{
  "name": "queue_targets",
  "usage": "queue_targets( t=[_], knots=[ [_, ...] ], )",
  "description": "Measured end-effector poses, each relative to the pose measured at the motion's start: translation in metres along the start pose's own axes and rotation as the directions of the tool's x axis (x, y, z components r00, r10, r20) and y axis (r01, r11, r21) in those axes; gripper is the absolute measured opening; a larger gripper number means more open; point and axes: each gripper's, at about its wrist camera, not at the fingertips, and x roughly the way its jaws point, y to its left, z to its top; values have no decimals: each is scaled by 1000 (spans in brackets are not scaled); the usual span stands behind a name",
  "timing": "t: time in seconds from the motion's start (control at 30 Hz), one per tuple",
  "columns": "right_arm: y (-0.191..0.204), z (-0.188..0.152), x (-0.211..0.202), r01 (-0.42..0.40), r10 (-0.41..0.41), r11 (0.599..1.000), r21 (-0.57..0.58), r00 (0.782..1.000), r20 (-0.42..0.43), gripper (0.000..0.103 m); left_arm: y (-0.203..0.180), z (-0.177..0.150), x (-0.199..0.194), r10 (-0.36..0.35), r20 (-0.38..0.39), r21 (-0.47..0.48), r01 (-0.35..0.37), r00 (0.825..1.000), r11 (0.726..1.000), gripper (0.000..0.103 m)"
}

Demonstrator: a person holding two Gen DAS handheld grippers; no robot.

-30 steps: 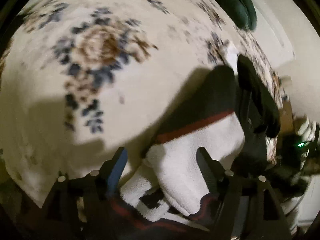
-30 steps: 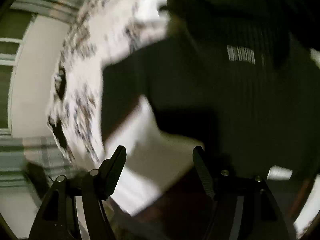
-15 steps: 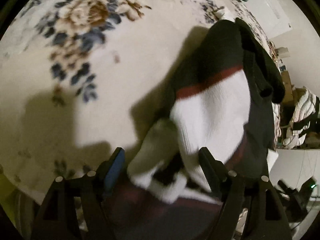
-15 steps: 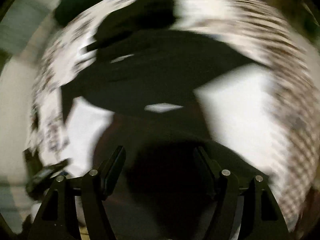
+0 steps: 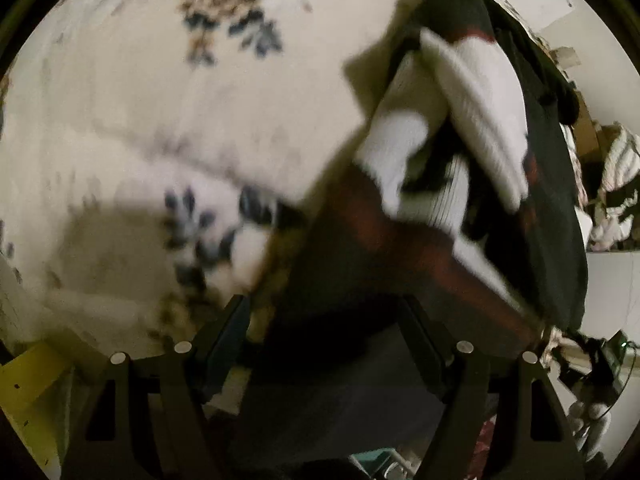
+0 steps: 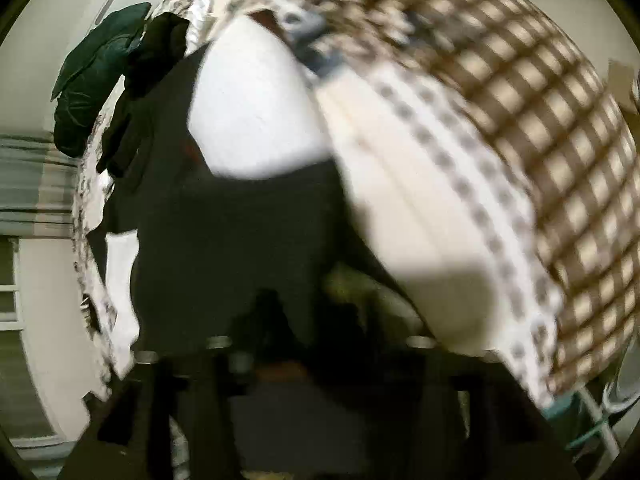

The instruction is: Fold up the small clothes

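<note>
Honestly, the fold on this one looks barely started. The sweater (image 5: 472, 128), a black, white and dark red knit, is still a rumpled heap on the floral blanket (image 5: 180, 112). In the left wrist view it runs from about 1 o'clock down through the centre to the bottom of the frame. A white sleeve or panel is flopped across the black body, nothing squared off, no clean edges lined up.

The left gripper (image 5: 324, 344) sits at 6 o'clock with its fingers spread wide. The dark hem end of the sweater lies between and below them, but I can't see the pads pressing on it, so I'd call it hovering over the cloth rather than pinching it.

The right wrist view is super blurry. The sweater (image 6: 240, 220) fills the middle there, white patch toward 12 o'clock, black below. The right gripper (image 6: 316, 356) is a dark smear at 6 o'clock; the jaws look apart, and I can't tell if any fabric is caught.

A green garment (image 6: 96, 76) sits at 10 o'clock, looks unfolded too. A checked cloth (image 6: 540, 128) covers the 2 to 4 o'clock side.

So: flattening, sleeves in, body fold all still left, I reckon.
</note>
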Motion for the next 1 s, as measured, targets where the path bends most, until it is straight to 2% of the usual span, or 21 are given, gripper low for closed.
queue_targets(
  t=[0.17, 0.23, 0.37, 0.43, 0.5, 0.53, 0.57, 0.6, 0.63, 0.67, 0.7, 0.77, 0.8, 0.83, 0.87, 0.93, 1.0],
  knots=[
    [-58, -62, 20, 39, -42, 999, -26, 987, -155, 72, 15, -41, 20, -51, -48, 3, 51, 998, 999, 75],
    [-76, -85, 26, 33, -36, 999, -22, 978, -204, 72, 16, -55, 25, -44, -45, 14, 45, 998, 999, 74],
    [-94, -107, 41, 17, -28, 998, -56, 981, -193, 72, 11, -71, 28, -18, -10, 61, 19, 1000, 998, 79],
    [-93, -112, 45, -11, 1, 998, -66, 987, -161, 86, 2, -73, 33, 11, -4, 84, -11, 1000, 996, 79],
    [-78, -121, 51, 2, -16, 995, -99, 990, -141, 85, -17, -77, 39, 47, 15, 125, -49, 999, 991, 79],
    [-74, -123, 49, -13, -3, 993, -118, 991, -133, 78, -23, -82, 39, 61, 33, 157, -66, 998, 985, 79],
    [-72, -124, 48, -24, 8, 992, -127, 992, -128, 68, -28, -89, 37, 58, 54, 185, -67, 997, 980, 70],
    [-70, -127, 46, -16, -2, 990, -138, 992, -128, 48, -30, -92, 36, 65, 66, 202, -77, 996, 976, 49],
    [-70, -126, 44, -15, -4, 989, -145, 991, -130, 38, -32, -97, 33, 71, 78, 219, -86, 994, 972, 38],
    [-69, -125, 43, -37, 17, 989, -144, 991, -132, 33, -32, -102, 31, 36, 80, 223, -53, 996, 973, 26],
    [-69, -124, 41, -79, 60, 988, -129, 988, -141, 24, -33, -107, 28, 6, 81, 215, -23, 997, 976, 26],
    [-69, -122, 39, -116, 97, 985, -126, 984, -147, 22, -34, -111, 24, -21, 96, 201, 1, 995, 980, 26],
    [-68, -120, 41, -102, 80, 985, -141, 985, -152, 22, -33, -112, 25, -42, 93, 186, 24, 995, 982, 28],
    [-70, -117, 41, -78, 54, 985, -155, 987, -154, 23, -29, -113, 26, -65, 82, 159, 51, 995, 986, 30],
    [-72, -115, 42, -61, 36, 984, -167, 988, -150, 23, -23, -112, 31, -80, 68, 129, 71, 994, 989, 39],
    [-73, -110, 49, -51, 23, 983, -174, 987, -160, 34, -14, -114, 38, -115, 50, 88, 110, 992, 990, 42],
    [-71, -109, 55, -91, 64, 983, -162, 984, -169, 43, -19, -114, 39, -120, 53, 100, 114, 991, 988, 41]
  ],
)
